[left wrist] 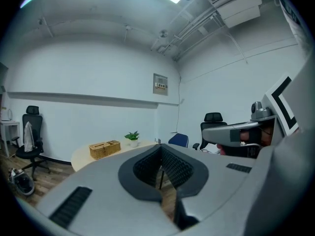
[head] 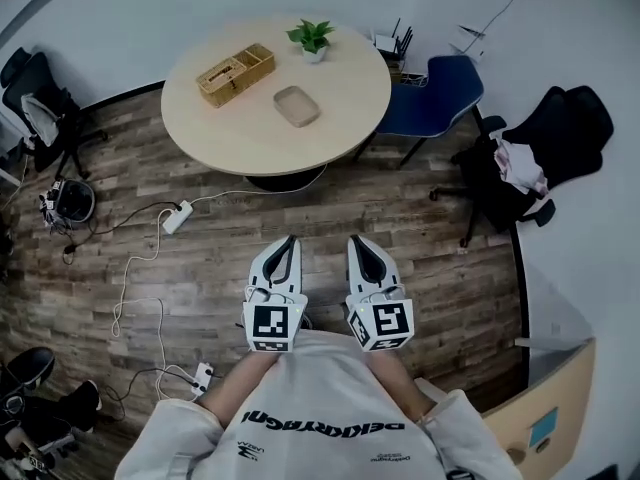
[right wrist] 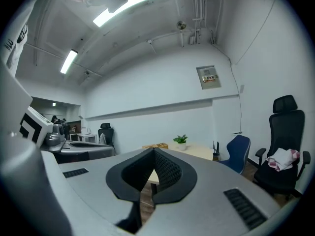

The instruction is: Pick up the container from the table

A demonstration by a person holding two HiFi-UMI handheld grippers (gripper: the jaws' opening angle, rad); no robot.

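Note:
A woven wicker container (head: 235, 74) with compartments sits on the round beige table (head: 240, 133), next to a shallow tan tray (head: 297, 106) and a potted plant (head: 313, 38). My left gripper (head: 288, 240) and right gripper (head: 355, 240) are side by side over the wooden floor, well short of the table and pointing toward it. Both are shut with nothing between the jaws. The left gripper view looks past the closed left gripper (left wrist: 160, 149) at the wicker container (left wrist: 105, 149) and the plant (left wrist: 132, 137). In the right gripper view, the right gripper (right wrist: 153, 151) partly hides the container (right wrist: 155, 146).
A blue chair (head: 435, 93) stands at the table's right side. A black office chair with clothes on it (head: 520, 168) is farther right. A power strip with cables (head: 177, 216) lies on the floor at left, near another black chair (head: 40, 98). A wooden desk corner (head: 545, 418) is at lower right.

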